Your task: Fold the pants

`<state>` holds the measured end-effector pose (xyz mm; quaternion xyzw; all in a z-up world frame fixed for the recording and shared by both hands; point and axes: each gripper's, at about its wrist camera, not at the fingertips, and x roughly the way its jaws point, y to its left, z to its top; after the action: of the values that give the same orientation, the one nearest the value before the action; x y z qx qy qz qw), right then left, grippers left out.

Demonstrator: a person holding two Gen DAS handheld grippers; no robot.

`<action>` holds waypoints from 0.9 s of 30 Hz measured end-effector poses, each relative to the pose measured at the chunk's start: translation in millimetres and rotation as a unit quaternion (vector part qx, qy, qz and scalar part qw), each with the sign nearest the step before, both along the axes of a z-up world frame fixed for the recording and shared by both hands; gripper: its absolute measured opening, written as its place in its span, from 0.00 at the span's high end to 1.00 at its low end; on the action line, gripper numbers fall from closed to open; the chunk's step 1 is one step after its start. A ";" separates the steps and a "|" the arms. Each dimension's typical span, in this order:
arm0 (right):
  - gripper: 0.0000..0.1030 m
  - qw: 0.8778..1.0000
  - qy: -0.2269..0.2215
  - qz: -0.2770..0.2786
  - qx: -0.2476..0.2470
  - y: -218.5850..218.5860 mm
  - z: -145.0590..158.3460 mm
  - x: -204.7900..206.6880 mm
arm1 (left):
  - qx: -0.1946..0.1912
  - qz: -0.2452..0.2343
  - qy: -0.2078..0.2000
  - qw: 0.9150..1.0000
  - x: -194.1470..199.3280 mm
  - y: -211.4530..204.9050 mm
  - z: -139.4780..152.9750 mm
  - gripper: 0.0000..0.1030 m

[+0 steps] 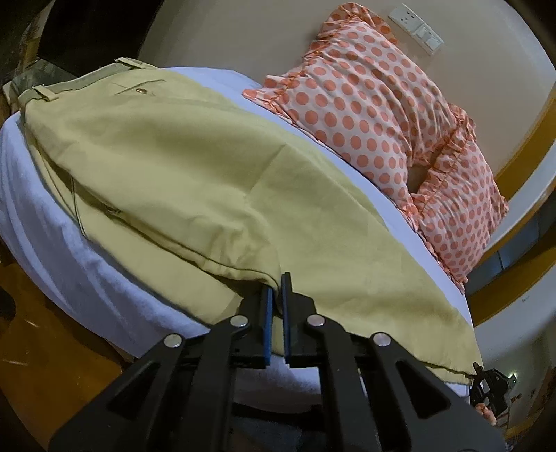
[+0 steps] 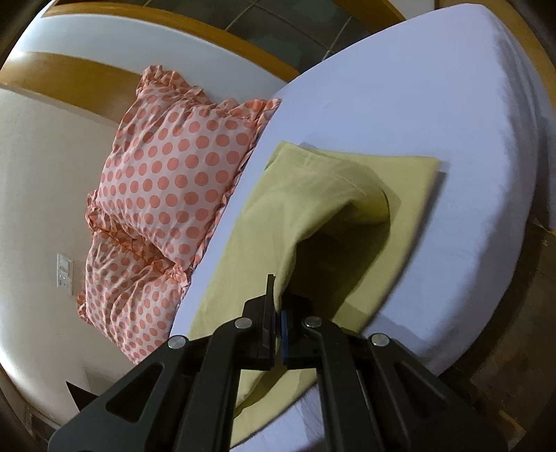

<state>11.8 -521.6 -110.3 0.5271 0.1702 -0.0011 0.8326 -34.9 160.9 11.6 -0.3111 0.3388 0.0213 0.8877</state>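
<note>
Khaki pants (image 1: 180,167) lie on a white bed (image 1: 52,229), waistband at the far left, one leg laid over the other. My left gripper (image 1: 277,285) is shut on the folded edge of the pants at the near side of the bed. In the right wrist view my right gripper (image 2: 277,295) is shut on the pants (image 2: 312,208) and lifts a leg so that the cloth arches above the layer below. The right gripper also shows at the leg hem in the left wrist view (image 1: 486,379).
Two orange polka-dot pillows (image 1: 382,114) lie along the far side of the bed against the wall, also seen in the right wrist view (image 2: 166,180). A wall socket (image 1: 417,27) is above them. The white sheet (image 2: 434,87) stretches beyond the pants. Wooden floor (image 1: 41,333) borders the bed.
</note>
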 end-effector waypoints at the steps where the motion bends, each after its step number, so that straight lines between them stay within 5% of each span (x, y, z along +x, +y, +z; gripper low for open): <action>1: 0.98 1.000 0.002 -0.005 -0.001 -1.1 0.2 -3.9 | -0.002 -0.005 -0.002 1.000 -1.8 0.3 -0.3 0.98; 7: 0.97 0.998 0.031 -0.018 -0.054 2.0 8.4 -17.1 | 0.014 -0.027 -0.007 1.000 -13.4 -2.3 -1.7 0.97; 8: 0.88 0.995 0.046 -0.040 -0.075 2.1 12.5 -22.7 | 0.019 -0.029 -0.009 0.999 -14.8 -3.1 -1.2 0.93; 10: 0.51 0.992 0.047 -0.073 -0.092 -1.6 18.8 -35.5 | 0.022 -0.033 -0.017 0.999 -18.6 -4.3 1.1 0.88; 11: 0.26 0.990 0.039 -0.096 -0.099 -4.9 21.9 -44.6 | 0.025 -0.036 -0.025 0.999 -22.2 -5.0 2.7 0.77; 14: 0.26 0.982 0.041 -0.136 -0.125 -12.3 25.2 -55.7 | 0.038 -0.041 -0.043 0.998 -31.5 -7.5 6.1 0.56; 22: 0.41 0.982 0.033 -0.105 -0.156 -3.3 16.6 -35.1 | 0.025 -0.053 -0.057 0.997 -38.0 -9.0 4.1 0.50; 25: 0.54 0.982 0.021 -0.072 -0.176 11.9 16.0 -25.7 | 0.024 -0.053 -0.062 0.996 -39.2 -8.3 5.2 0.47; 27: 0.83 0.984 0.012 -0.043 -0.170 15.3 10.5 -19.5 | 0.021 -0.053 -0.065 0.996 -39.8 -8.1 5.3 0.45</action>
<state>-7.6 -506.3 -99.8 0.3848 0.1543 -0.0721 0.9072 -74.7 152.8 16.9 -0.2743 0.2957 -0.0392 0.9142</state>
